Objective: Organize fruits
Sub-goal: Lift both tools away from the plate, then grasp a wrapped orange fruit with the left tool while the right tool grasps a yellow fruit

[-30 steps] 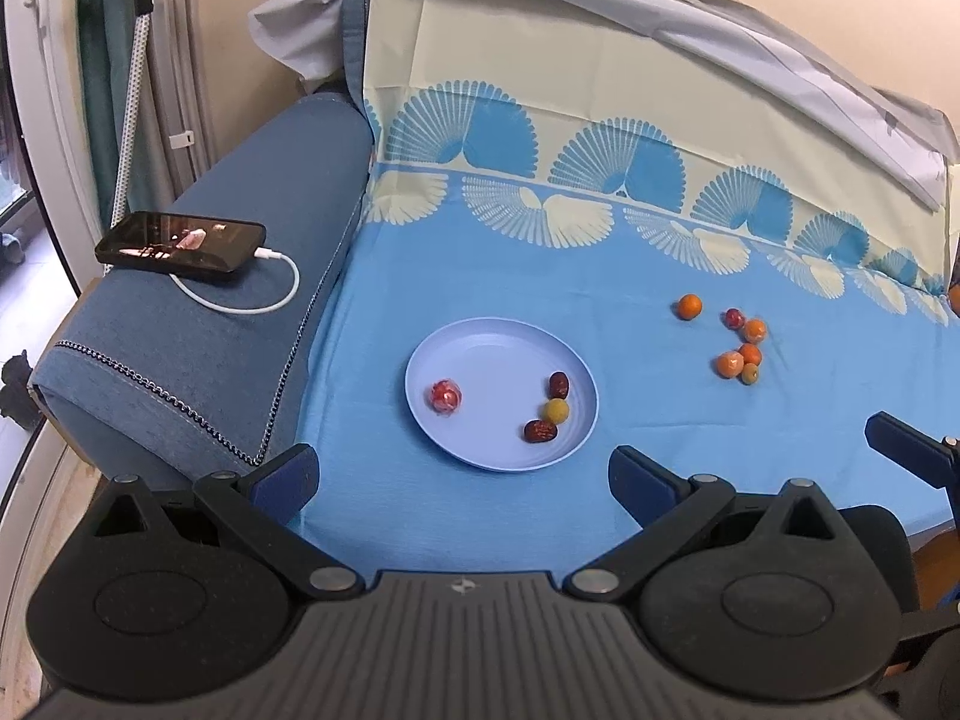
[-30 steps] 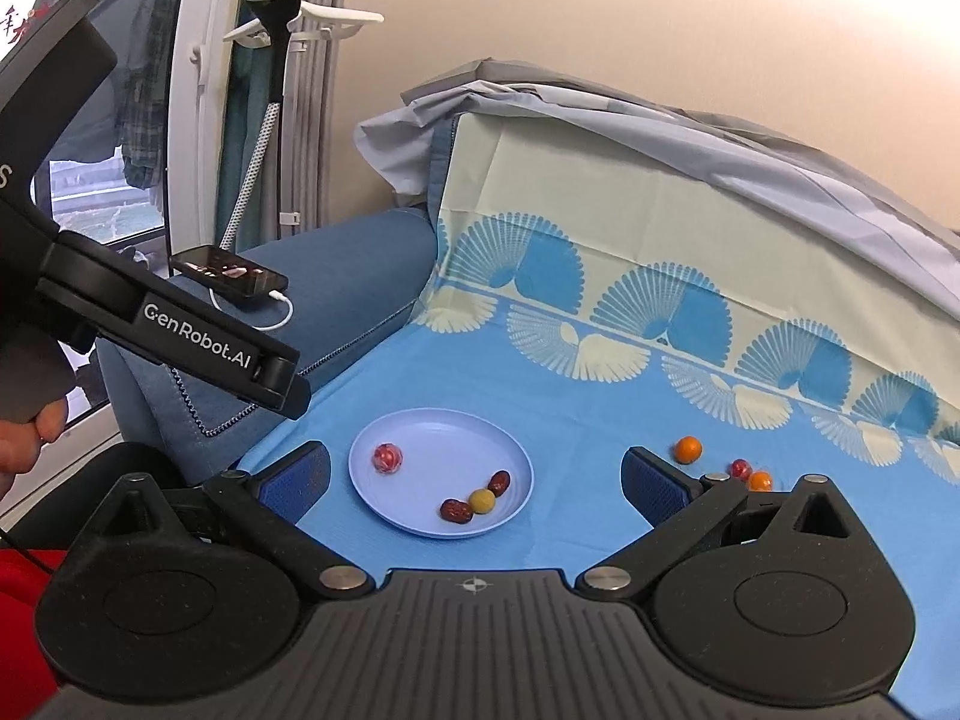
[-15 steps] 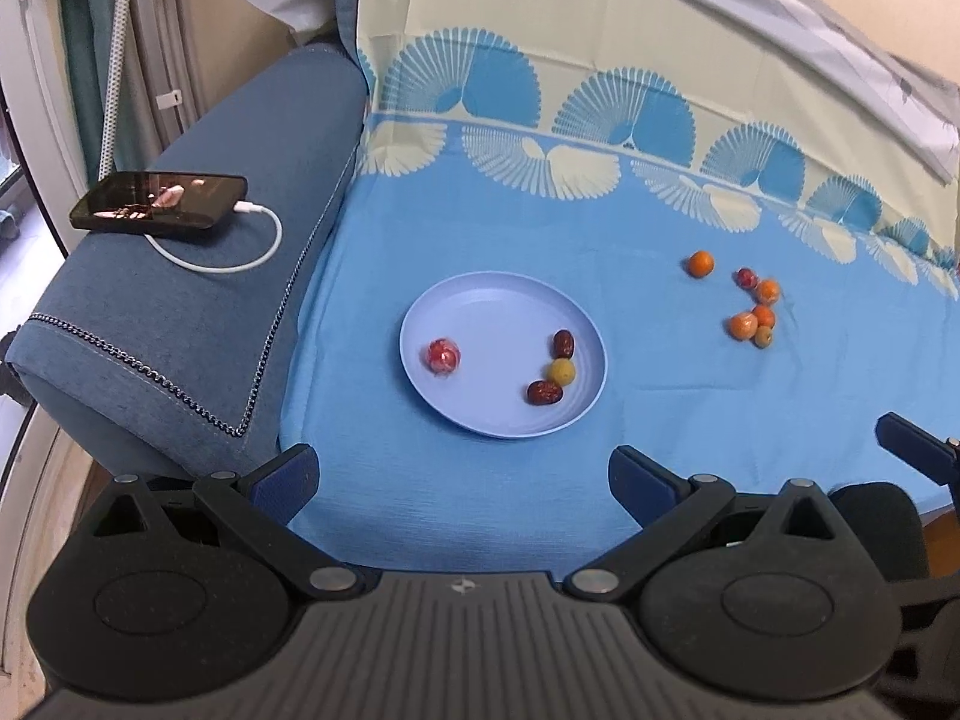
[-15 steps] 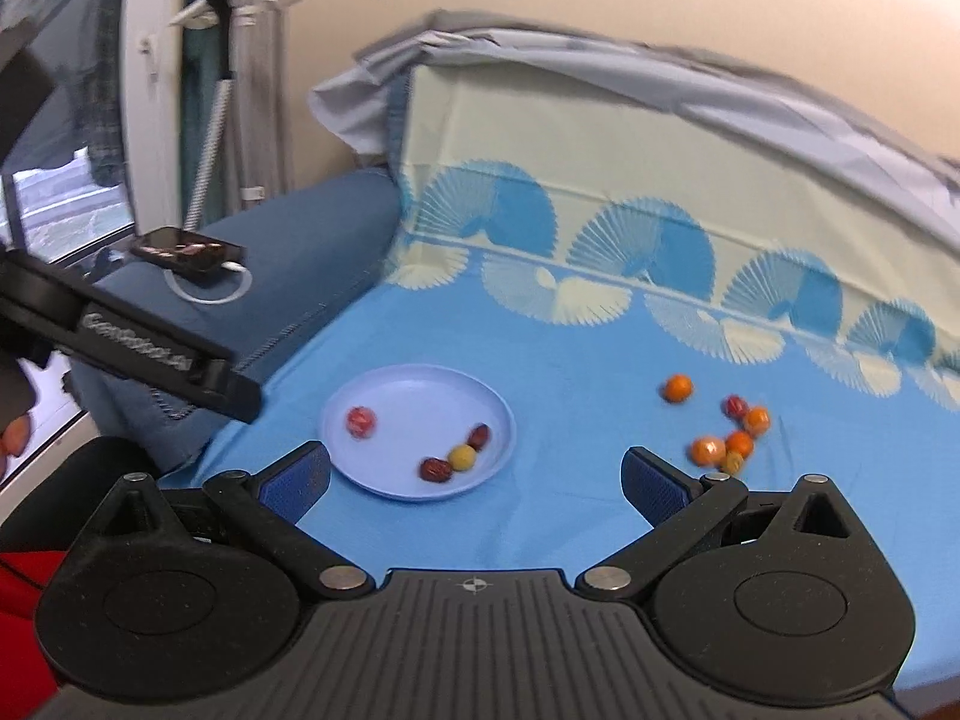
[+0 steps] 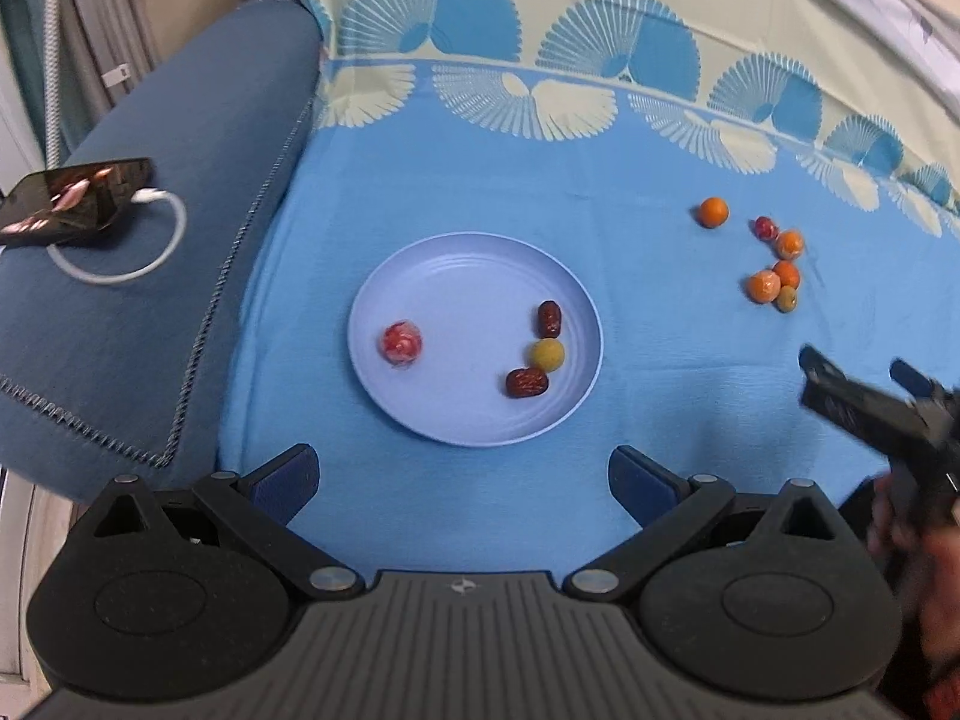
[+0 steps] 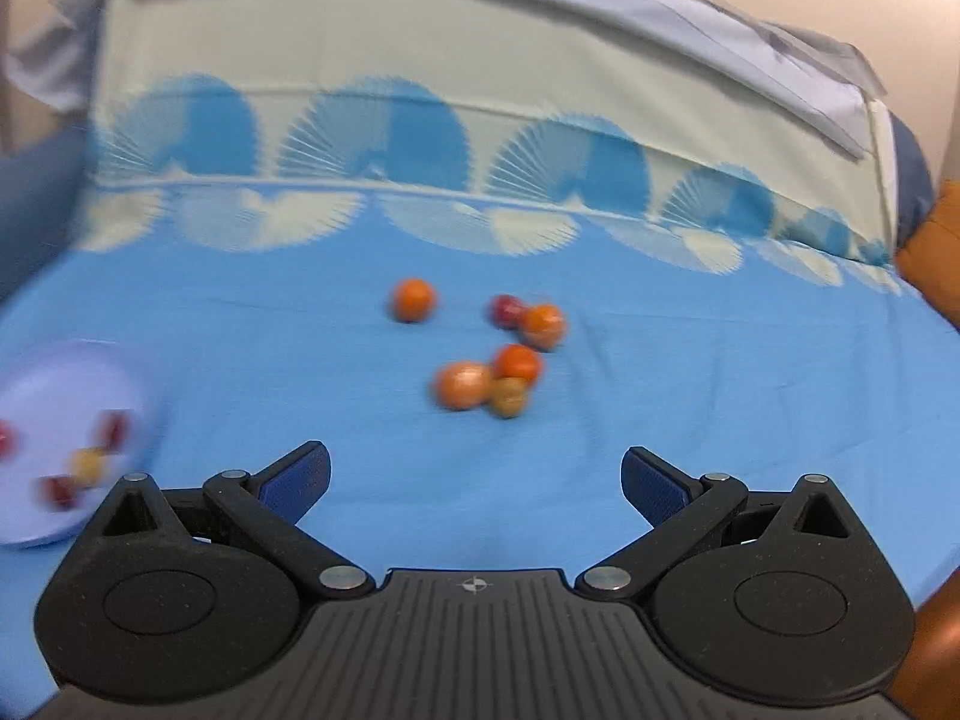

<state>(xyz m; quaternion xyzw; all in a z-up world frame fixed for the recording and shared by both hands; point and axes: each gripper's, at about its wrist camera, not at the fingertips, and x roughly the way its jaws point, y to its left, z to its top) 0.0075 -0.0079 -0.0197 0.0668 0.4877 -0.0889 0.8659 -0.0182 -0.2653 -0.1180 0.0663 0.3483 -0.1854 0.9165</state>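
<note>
A pale blue plate (image 5: 456, 276) lies on the blue cloth and holds a red fruit (image 5: 400, 343), a yellow-green fruit (image 5: 546, 354) and two brown dates (image 5: 548, 318). Several small orange and red fruits (image 5: 773, 264) lie loose to its right. My left gripper (image 5: 465, 480) is open and empty, just in front of the plate. My right gripper (image 6: 474, 483) is open and empty, a short way in front of the loose fruit cluster (image 6: 483, 381). It also shows at the right edge of the left wrist view (image 5: 864, 402). The plate (image 6: 66, 372) sits at that view's left edge.
A blue sofa armrest (image 5: 150, 240) on the left carries a phone (image 5: 72, 198) with a white cable. The patterned cloth rises up the backrest (image 5: 600, 30) behind the fruit. An orange cushion (image 6: 936, 240) stands at the far right.
Both grippers have moved forward and down toward the cloth. The right gripper has swung right, from facing the plate to facing the loose fruit. The fruits have not moved.
</note>
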